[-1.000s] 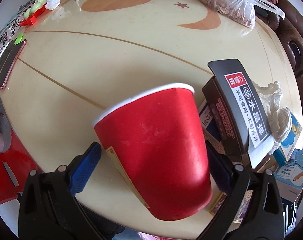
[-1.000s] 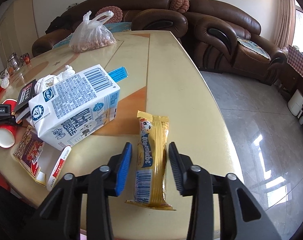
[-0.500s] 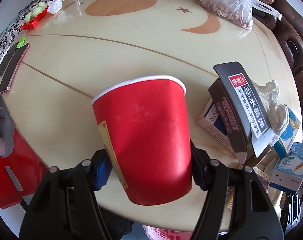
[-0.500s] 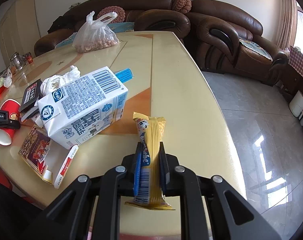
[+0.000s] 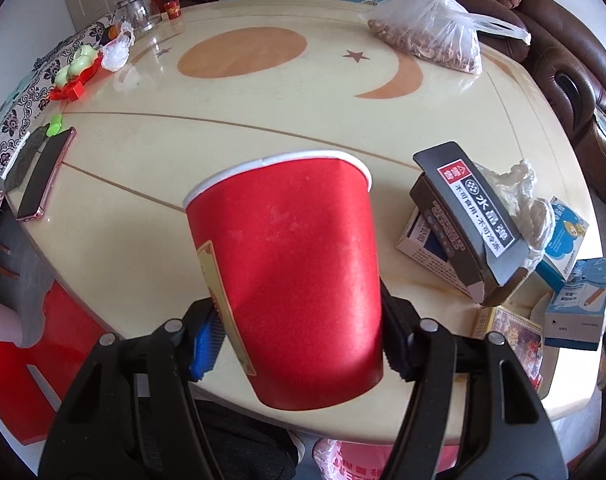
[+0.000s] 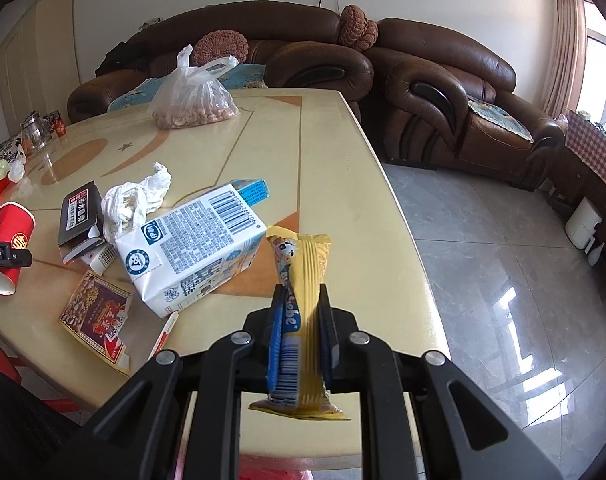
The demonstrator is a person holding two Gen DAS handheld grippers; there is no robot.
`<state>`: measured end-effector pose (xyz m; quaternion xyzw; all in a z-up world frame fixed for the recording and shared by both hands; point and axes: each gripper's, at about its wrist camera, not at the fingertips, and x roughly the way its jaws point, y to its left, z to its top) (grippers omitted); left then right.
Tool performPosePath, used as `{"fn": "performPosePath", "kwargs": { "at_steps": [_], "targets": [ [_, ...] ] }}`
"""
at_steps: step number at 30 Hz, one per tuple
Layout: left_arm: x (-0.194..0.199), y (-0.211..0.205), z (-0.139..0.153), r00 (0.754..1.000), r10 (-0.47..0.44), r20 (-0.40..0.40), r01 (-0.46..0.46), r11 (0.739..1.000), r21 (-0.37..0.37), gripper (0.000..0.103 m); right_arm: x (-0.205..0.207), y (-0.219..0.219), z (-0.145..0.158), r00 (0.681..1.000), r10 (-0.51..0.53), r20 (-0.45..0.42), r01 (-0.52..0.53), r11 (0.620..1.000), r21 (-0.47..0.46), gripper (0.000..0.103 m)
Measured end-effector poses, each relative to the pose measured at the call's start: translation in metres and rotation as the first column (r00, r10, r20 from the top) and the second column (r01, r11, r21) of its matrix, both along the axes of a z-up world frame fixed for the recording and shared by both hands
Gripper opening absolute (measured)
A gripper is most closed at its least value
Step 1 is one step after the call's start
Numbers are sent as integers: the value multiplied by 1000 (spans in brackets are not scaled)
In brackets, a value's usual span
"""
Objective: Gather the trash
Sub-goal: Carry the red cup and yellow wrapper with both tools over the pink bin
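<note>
Status: our left tongs (image 5: 299, 344) are clamped on the red paper cup (image 5: 291, 272), pads pressing its lower sides. The cup is tilted, rim pointing away from us, base hanging over the near edge of the surface (image 5: 151, 152). Jaws closed in on it within the last second.

Our right tongs (image 6: 301, 320) are squeezed tight on the yellow snack wrapper (image 6: 305, 280), gripped around its middle; top end sticks up past the pads, barcode end hangs below. It looks clear of the surface.

Lying on the surface:
- milk carton (image 6: 195, 248) on its side, just left of the wrapper
- crumpled white tissue (image 6: 135, 200) touching the carton's far side
- dark box (image 5: 467, 220) propped on a small white box (image 5: 423, 240)
- flattened red-and-gold box (image 6: 95, 312) near the front edge
- bag of nuts (image 6: 191, 100) far side, well apart from the rest
- phone (image 5: 43, 176) at the left edge
</note>
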<state>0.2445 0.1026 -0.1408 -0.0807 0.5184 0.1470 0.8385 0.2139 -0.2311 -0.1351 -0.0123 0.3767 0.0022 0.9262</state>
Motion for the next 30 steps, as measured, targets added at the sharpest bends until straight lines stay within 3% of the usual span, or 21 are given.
{"fn": "performPosePath", "kwargs": {
  "at_steps": [20,30],
  "targets": [
    [-74,-2,63,988,-68,141,61,997,48,64,-67,18,58,996,15,87,-16,1000,0,16],
    [-115,-18,80,974,-139,176,129,989,67,64,-109,34,81,990,54,127,-55,998,7,16]
  ]
}}
